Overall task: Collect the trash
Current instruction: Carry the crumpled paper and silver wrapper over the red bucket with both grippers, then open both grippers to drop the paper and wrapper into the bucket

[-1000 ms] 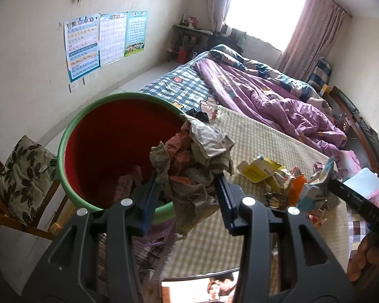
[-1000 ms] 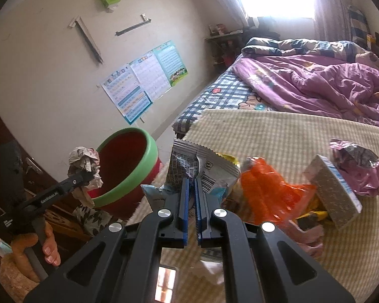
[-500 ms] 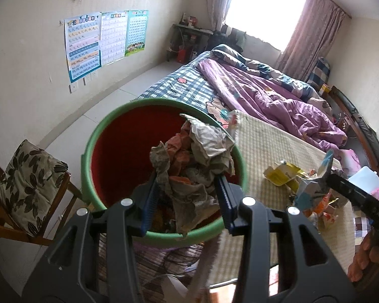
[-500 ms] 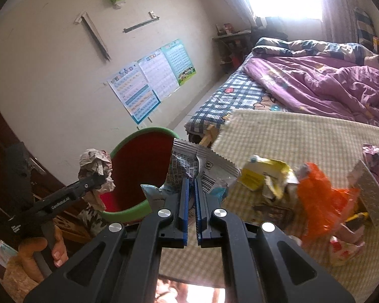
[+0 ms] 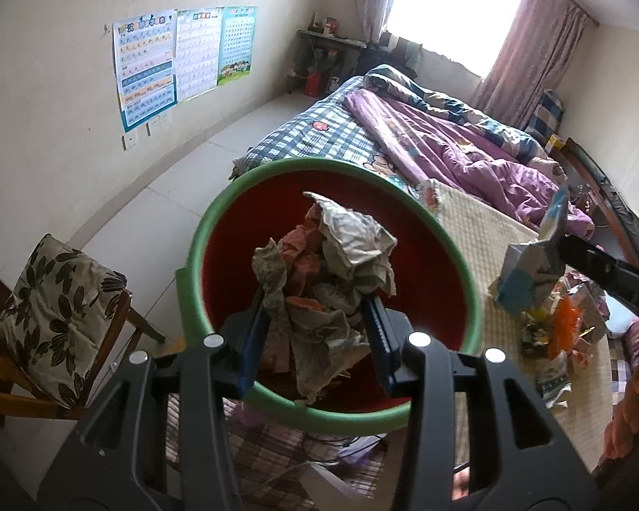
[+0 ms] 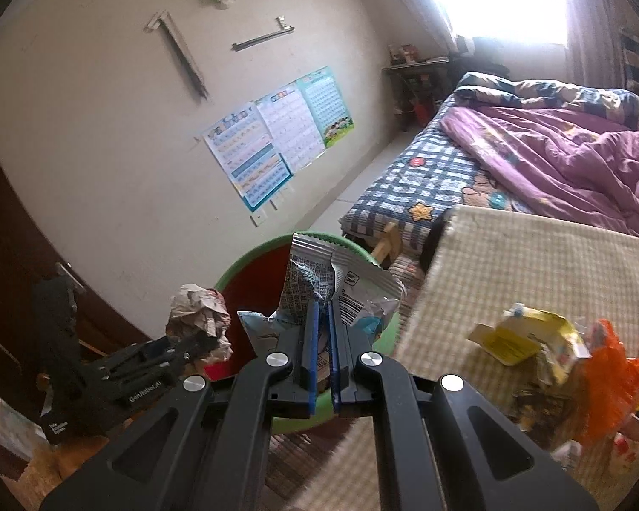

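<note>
My left gripper [image 5: 315, 340] is shut on a crumpled paper wad [image 5: 332, 268] and holds it over the mouth of the red bin with a green rim [image 5: 404, 196]. The wad also shows in the right wrist view [image 6: 198, 313], beside the bin [image 6: 251, 259]. My right gripper [image 6: 323, 353] is shut on a silver and blue snack wrapper [image 6: 341, 281], held above the bin's near right rim. The wrapper shows in the left wrist view [image 5: 528, 272] at the right. More trash [image 6: 545, 345] lies on the woven mat [image 6: 511, 264].
A bed with a purple quilt [image 5: 460, 144] lies beyond the mat. A chair with a floral cushion [image 5: 55, 311] stands left of the bin. Posters [image 5: 179, 55] hang on the left wall. A cluttered shelf [image 5: 332, 51] stands under the window.
Both grippers have moved left toward the bin. The paper wad now hangs over the bin's centre, and the wrapper has come from over the mat to the bin's rim.
</note>
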Demonstrator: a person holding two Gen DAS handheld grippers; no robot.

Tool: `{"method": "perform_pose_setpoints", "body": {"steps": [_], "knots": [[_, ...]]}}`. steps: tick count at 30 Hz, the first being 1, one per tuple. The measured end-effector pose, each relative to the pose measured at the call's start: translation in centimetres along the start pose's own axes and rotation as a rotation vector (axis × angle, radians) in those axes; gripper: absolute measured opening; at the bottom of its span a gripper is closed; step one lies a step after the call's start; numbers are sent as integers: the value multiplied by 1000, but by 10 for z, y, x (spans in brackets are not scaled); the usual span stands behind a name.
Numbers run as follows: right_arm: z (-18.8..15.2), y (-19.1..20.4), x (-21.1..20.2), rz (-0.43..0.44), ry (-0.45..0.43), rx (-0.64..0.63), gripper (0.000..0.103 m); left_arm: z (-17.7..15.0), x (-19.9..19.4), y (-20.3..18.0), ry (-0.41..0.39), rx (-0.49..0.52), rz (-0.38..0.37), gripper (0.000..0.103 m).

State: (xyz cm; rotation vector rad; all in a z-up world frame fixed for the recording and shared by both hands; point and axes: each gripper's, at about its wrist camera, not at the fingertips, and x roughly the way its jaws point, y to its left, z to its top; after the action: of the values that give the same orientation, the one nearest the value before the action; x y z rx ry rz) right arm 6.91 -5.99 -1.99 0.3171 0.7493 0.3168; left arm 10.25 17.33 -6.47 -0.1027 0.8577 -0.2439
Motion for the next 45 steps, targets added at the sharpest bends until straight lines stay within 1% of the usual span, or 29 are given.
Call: {"method": "perform_pose_setpoints", "body": {"steps": [4,11,19,28,32,33,35,36,37,38,39,45], "knots": [[-4,9,13,-3,16,-12,4,2,3,8,4,-2,0,41],[-5,12,27,-10,35,-8,4,6,13,16,20,1,-7,41],[-5,19,31,-15,41,-19,5,9,20,15,31,13,-12,41],[-6,16,32,-21,49,-11,5,9,26,11,46,33,-32,41],[-6,16,34,-17,56,-8,6,9,30,11,53,35,-34,41],[-6,17,35,-14,59,-10,8,9,30,11,52,34,-31,42],[-5,19,38,-5,62,-16,8,9,30,11,49,28,-26,49],[-4,20,38,-5,61,-16,13,9,30,12,48,23,-22,55],[-4,20,38,-2,56,-12,27,9,30,13,45,15,-20,57],[-4,20,37,3,46,-9,32,9,30,14,43,7,-20,57],[-4,20,35,6,40,-9,34,9,30,15,44,4,-21,57],[1,8,18,-9,10,10,34,8,29,14,40,9,-12,57]]}}
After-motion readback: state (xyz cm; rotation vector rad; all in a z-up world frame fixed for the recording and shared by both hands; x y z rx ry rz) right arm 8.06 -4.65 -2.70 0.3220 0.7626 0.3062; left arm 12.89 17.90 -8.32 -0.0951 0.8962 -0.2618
